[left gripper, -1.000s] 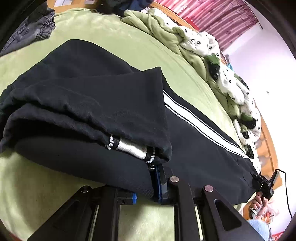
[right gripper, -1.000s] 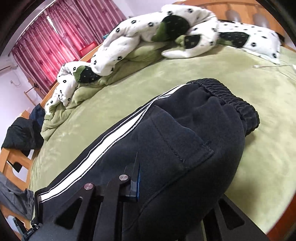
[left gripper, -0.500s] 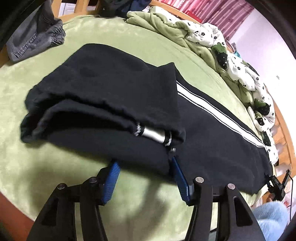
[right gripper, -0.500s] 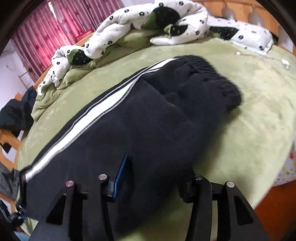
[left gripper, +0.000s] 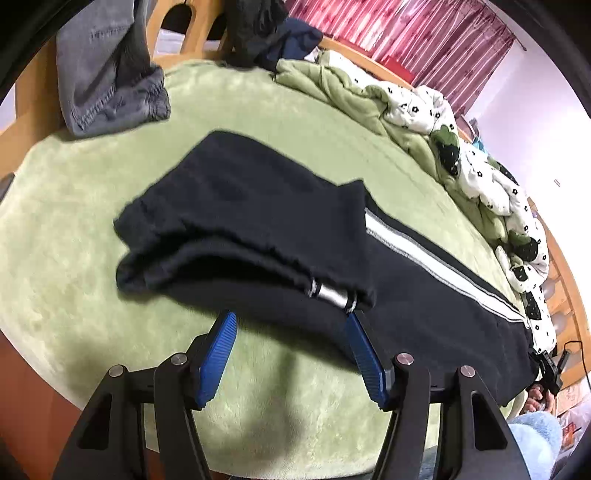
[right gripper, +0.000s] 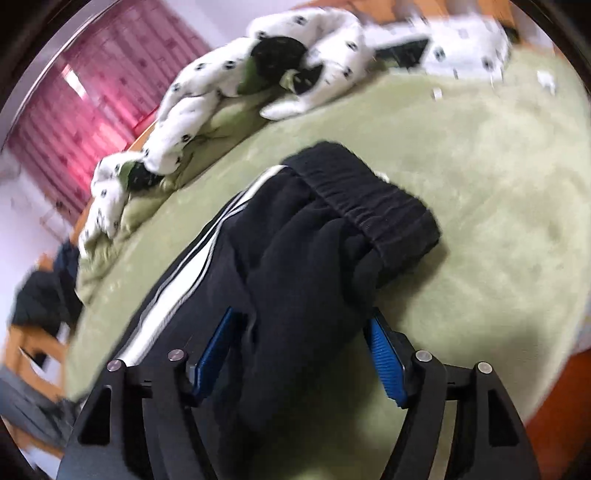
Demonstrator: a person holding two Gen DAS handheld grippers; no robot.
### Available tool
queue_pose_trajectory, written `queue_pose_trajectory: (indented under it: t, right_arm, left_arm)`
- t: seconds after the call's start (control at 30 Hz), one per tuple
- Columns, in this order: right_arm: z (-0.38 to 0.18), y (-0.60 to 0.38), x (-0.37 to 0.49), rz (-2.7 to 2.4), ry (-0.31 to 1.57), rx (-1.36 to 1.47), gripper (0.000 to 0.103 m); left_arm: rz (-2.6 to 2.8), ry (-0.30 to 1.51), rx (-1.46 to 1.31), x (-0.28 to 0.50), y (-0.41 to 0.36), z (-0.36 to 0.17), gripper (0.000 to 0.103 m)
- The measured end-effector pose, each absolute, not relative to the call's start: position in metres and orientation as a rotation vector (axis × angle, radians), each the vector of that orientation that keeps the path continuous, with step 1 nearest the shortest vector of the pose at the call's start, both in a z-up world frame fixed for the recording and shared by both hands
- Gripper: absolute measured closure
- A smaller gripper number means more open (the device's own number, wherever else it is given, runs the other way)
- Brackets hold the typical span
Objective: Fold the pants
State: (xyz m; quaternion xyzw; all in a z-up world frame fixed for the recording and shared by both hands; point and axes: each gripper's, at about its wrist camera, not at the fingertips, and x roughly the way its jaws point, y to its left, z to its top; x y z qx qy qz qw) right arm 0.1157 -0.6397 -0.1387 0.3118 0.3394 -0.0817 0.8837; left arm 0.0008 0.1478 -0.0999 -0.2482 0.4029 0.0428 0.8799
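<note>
Both your left gripper [left gripper: 290,354] and right gripper [right gripper: 301,354] are gaping, gripping nothing, so the black track pants [left gripper: 258,236] are risking bunching unevenly near the bed [left gripper: 74,221] edge.

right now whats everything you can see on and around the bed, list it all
pants: one, black with a white side stripe, lying lengthwise on the bed, leg ends by the left gripper, elastic waistband by the right
bed cover: one, light green, under the pants
quilt: one, white with black dots and green lining, bunched along the far edge
grey garment: one, draped over the wooden bed frame
dark clothes: a pile, black and navy, on the frame
curtains: red-pink, behind the bed
left gripper: black, blue pads, open, at the pants' near edge
right gripper: black, blue pads, open, astride a fold of the pants
</note>
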Motion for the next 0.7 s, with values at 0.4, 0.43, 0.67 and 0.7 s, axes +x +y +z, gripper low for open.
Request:
queue_pose_trajectory:
  t: [0.4,0.43,0.67,0.7]
  right_arm:
    - [-0.107,-0.663,0.161,-0.212,0.756,0.49,0.063]
    - [-0.111,-0.662,0.158,-0.225,0.784,0.468,0.062]
    - [-0.122,-0.671,0.085,-0.276,0.796,0.435,0.052]
    - [-0.118,-0.67,0.077,-0.283,0.794,0.433,0.052]
  left_arm:
    - [-0.031,0.829,-0.437,0.026,0.107,-0.085,0.042]
    - [-0.038,0.845,-0.418,0.03,0.102,-0.087,0.042]
    - [-0.052,0.891,-0.415,0.052,0.088,-0.11,0.044]
    - [-0.032,0.899,-0.399,0.056,0.085,-0.113,0.046]
